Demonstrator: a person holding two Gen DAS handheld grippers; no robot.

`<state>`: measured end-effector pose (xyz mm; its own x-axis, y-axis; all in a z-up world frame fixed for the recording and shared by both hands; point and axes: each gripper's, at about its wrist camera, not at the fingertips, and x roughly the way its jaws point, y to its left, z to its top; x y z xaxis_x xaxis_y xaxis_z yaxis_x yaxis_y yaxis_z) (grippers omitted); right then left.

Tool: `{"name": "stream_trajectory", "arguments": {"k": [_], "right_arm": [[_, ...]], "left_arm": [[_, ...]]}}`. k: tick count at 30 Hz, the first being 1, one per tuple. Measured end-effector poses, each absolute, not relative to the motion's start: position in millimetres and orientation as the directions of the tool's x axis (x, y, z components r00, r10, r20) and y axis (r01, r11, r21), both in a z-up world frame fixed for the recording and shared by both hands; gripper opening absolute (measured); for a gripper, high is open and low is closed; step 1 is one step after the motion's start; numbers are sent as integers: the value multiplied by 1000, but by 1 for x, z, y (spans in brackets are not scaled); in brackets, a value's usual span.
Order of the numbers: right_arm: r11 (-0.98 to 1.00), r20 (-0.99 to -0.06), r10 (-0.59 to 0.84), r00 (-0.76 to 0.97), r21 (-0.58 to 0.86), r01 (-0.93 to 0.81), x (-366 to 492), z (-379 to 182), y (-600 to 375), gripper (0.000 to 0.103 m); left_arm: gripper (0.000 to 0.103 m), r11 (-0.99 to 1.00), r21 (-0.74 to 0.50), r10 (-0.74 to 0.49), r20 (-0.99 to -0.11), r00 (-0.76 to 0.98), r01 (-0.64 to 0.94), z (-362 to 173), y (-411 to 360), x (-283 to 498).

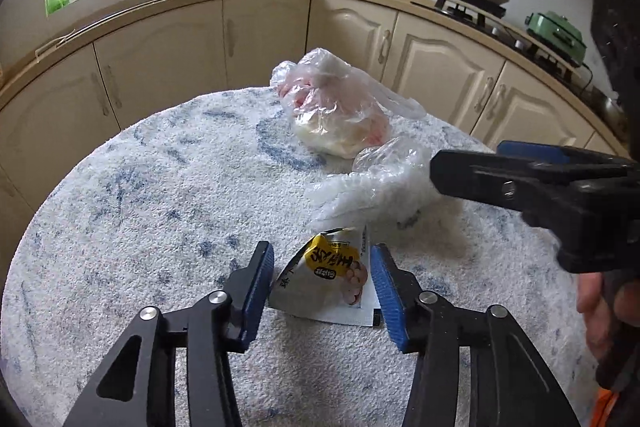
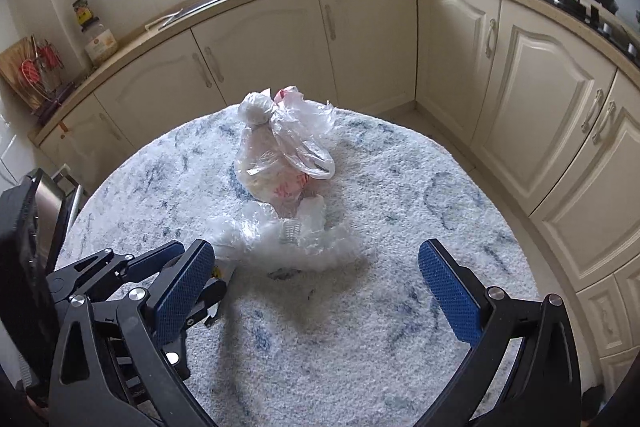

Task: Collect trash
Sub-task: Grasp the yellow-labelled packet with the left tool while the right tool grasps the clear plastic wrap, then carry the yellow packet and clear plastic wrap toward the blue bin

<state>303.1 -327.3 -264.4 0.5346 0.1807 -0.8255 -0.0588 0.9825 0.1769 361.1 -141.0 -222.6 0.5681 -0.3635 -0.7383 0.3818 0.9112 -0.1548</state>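
blue pads of the left tongs [image 1: 322, 291] bracket the snack wrapper [image 1: 332, 283] on the counter [image 1: 140, 207], narrowed on it; whether they pinch yet i cannot tell. its long axis lies roughly crosswise between them. right tongs [image 2: 316, 291] gape wide, empty, just short of the crumpled clear plastic [image 2: 280, 231], tied bag [image 2: 280, 155] beyond.

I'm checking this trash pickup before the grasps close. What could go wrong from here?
1. The snack wrapper sits between the left hand-held gripper pads, but it lies tilted; thin foil might buckle or slip out.
2. The crumpled clear plastic lies ahead of the open right hand-held gripper, not between its pads; closing now could grab only carpet pile.
3. That plastic lies close against the tied bag, so pulling it may drag the bag.
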Motion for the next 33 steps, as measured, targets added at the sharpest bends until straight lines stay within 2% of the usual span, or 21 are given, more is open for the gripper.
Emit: {"name": "stream_trajectory", "arguments": {"k": [1,2,5,7,8,10,11,13,15,16,25,33], "right_arm": [[981,-832,189,521,179,-71,308,-269,-323,103],[980,-836,197,512,182,-80,312,-273,-320,102],[977,-854,214,475,190,-99,324,-288,-309,97],[977,-866,212,453,184,-104,330,-297,-301,87],[980,-870,201,450,171,-106,332,-301,-297,87],[987,-871,150,468,107,-118,333,-301,-287,78],[988,-871,140,471,91,-127,334,-302,-284,73],[987,-869,128,478,64,-149,332,-301,-278,47],[984,-867,136,479,62,-166,329,-300,-275,34],[982,-867,151,476,76,-173,326,-299,-276,30],[968,-833,249,494,223,-112,274,-277,-304,28],[969,-782,242,575,230,-95,218,-226,-327,28]], "left_arm": [[27,913,-163,-366,-735,570,375,-222,-135,367],[20,919,-156,-350,-744,569,361,-224,-130,375],[17,928,-184,-347,-747,567,324,-228,-111,398],[13,935,-189,-335,-747,575,299,-228,-99,408],[13,937,-193,-333,-745,577,291,-228,-95,411],[12,939,-205,-334,-746,577,278,-228,-87,418],[12,939,-210,-335,-744,578,273,-229,-84,422],[12,938,-221,-340,-742,578,269,-229,-81,431],[11,935,-232,-349,-737,579,268,-228,-79,439],[10,934,-238,-353,-736,578,268,-228,-78,443],[9,912,-289,-408,-709,575,290,-217,-79,454],[9,895,-291,-444,-659,608,338,-194,-95,420]]}}
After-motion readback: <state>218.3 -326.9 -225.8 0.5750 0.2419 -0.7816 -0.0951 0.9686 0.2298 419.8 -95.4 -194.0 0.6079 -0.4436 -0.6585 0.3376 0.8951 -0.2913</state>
